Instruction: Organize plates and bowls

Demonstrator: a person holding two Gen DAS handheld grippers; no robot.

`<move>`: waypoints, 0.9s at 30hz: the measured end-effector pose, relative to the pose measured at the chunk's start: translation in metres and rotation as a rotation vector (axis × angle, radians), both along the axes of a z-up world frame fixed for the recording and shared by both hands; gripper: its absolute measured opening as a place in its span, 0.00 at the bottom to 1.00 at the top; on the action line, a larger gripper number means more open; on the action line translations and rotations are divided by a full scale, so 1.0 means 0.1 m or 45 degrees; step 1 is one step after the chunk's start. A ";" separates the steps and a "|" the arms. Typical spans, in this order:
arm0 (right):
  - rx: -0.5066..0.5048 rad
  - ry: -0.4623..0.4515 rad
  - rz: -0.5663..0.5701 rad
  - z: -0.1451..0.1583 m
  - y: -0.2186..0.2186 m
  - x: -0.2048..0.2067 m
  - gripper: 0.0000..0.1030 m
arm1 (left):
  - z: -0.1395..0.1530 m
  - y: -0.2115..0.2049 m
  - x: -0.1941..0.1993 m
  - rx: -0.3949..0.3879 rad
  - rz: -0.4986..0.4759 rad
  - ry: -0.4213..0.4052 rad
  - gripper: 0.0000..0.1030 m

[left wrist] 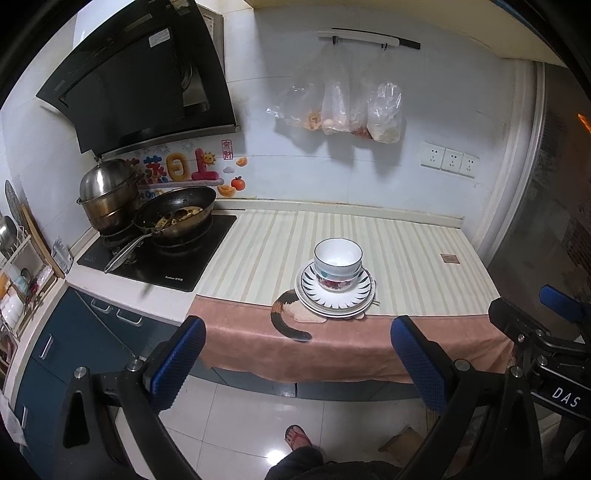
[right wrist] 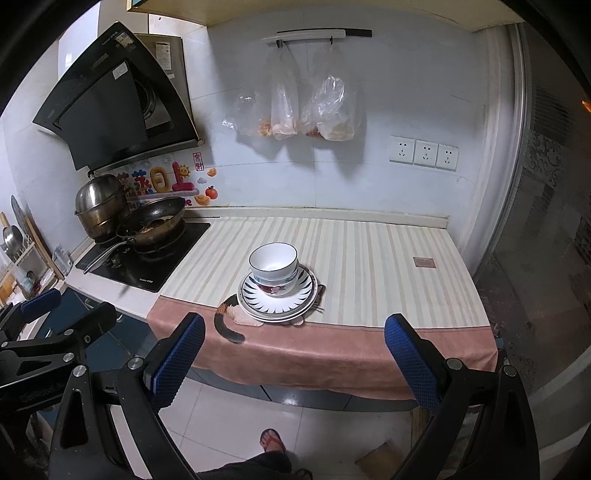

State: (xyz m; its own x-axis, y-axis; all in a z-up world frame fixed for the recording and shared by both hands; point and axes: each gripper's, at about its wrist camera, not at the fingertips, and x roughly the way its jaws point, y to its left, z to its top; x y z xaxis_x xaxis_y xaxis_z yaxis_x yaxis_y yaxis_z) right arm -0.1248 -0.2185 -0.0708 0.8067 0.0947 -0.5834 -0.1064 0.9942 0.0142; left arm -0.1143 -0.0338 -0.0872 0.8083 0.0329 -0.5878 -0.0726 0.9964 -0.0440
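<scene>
Along the back, a pale tiled wall (left wrist: 295, 74) with a black range hood (left wrist: 136, 85) at upper left. Below, a long table (left wrist: 424, 258) under a cream striped cloth (right wrist: 369, 258), its pink border (right wrist: 332, 350) hanging over the front edge. At the left end, a black cooktop (left wrist: 177, 266) carrying a steel lidded pot (left wrist: 107, 192) and, just beside it, a dark frying pan (left wrist: 177, 214) with food scraps, handle pointing toward the table's front. Farther left, a dish rack (left wrist: 18, 258) partly cut off by the frame. On the wall above the cloth, clear plastic bags (right wrist: 295, 110) hanging from a hook rail (right wrist: 314, 35), and to their right a row of three sockets (right wrist: 423, 152).

Near the front middle of the cloth, a stack of plates (left wrist: 336, 299), the top one rimmed with dark petal marks; on it, stacked bowls (left wrist: 338, 266), white with a dark rim above, flowered below. Under the plates, a cat-shaped mat, tail (left wrist: 284, 325) curling out to the left; chopstick tips (right wrist: 319, 306) poking out at the right.

Nothing between the stack and either tool. Left hand-held gripper (left wrist: 295, 365) spread wide, empty, held off the table's front edge over the floor. Right hand-held gripper (right wrist: 295, 365) likewise spread, empty, beside it. Below, a sandalled foot (left wrist: 297, 435) on white floor tiles.
</scene>
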 end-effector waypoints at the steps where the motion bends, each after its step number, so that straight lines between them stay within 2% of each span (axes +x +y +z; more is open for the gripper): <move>1: 0.000 -0.001 -0.001 0.00 0.00 0.00 0.97 | 0.00 0.00 0.00 -0.002 0.001 -0.001 1.00; 27: 0.002 0.010 0.005 -0.04 -0.07 0.10 0.97 | 0.00 -0.04 0.01 -0.016 0.017 0.006 1.00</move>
